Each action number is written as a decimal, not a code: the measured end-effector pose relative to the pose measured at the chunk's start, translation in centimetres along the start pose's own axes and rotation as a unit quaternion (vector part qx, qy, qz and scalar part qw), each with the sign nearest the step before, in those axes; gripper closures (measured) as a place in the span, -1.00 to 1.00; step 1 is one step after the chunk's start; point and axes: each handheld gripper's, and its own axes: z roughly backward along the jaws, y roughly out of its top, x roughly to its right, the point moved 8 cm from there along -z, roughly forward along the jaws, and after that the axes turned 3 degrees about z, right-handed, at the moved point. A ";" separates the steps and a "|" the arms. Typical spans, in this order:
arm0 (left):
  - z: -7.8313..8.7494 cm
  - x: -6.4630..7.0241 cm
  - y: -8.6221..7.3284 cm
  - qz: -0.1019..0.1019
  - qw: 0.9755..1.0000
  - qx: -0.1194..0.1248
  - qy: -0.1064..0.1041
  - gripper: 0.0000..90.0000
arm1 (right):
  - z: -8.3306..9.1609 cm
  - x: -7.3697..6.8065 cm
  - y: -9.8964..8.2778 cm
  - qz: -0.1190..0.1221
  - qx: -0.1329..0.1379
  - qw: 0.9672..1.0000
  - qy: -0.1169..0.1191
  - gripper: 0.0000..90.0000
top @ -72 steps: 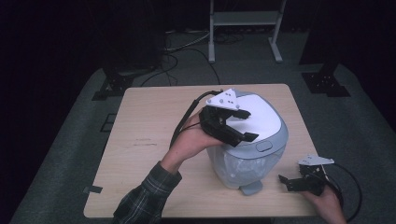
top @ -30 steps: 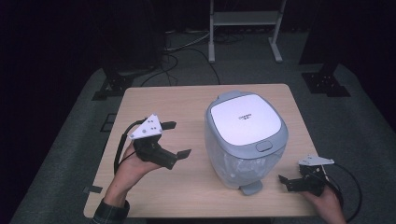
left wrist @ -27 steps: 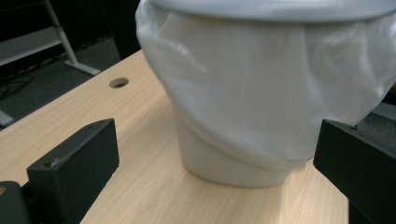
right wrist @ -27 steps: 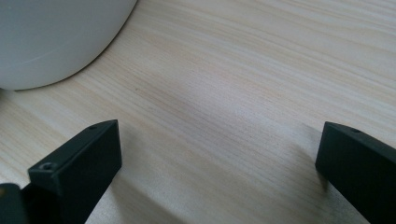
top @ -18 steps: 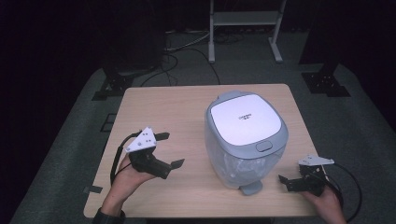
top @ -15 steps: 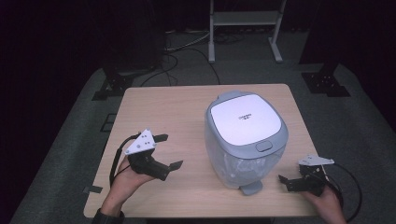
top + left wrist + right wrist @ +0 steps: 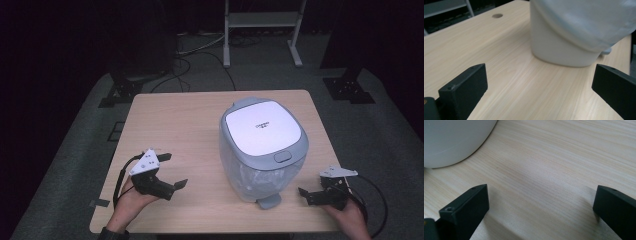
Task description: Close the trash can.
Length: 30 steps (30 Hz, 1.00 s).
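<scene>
Item: bin point(image 7: 262, 145), grey body w/ white lid, clear liner inside, lid shut; upright, right-centre of table point(image 7: 175, 125). Left hand-held gripper point(image 7: 167, 172) & right hand-held gripper point(image 7: 312, 192): jaws wide, empty, either side.

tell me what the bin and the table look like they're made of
The bin looks like plastic: a smooth, matte grey-blue body and a white lid panel with a moulded button, and what seems a thin clear liner bag showing at the front. The table looks like pale wood or a wood-look laminate: fine straight grain lines with a smooth, low-sheen surface; which one can't be told.
</scene>
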 end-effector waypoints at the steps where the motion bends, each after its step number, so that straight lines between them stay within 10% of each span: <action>1: 0.0 -0.2 -0.4 0.003 1.000 -0.002 0.004 -1.00 | 0.0 0.0 0.0 0.000 0.000 1.000 0.000 -1.00; 21: -1.5 -3.2 -7.4 0.038 0.993 -0.104 0.041 -1.00 | 0.0 0.0 0.0 0.000 0.000 1.000 0.000 -1.00; 30: -2.2 -3.6 -9.3 0.022 0.987 -0.148 0.057 -1.00 | 0.0 0.0 0.0 -0.001 0.000 1.000 0.000 -1.00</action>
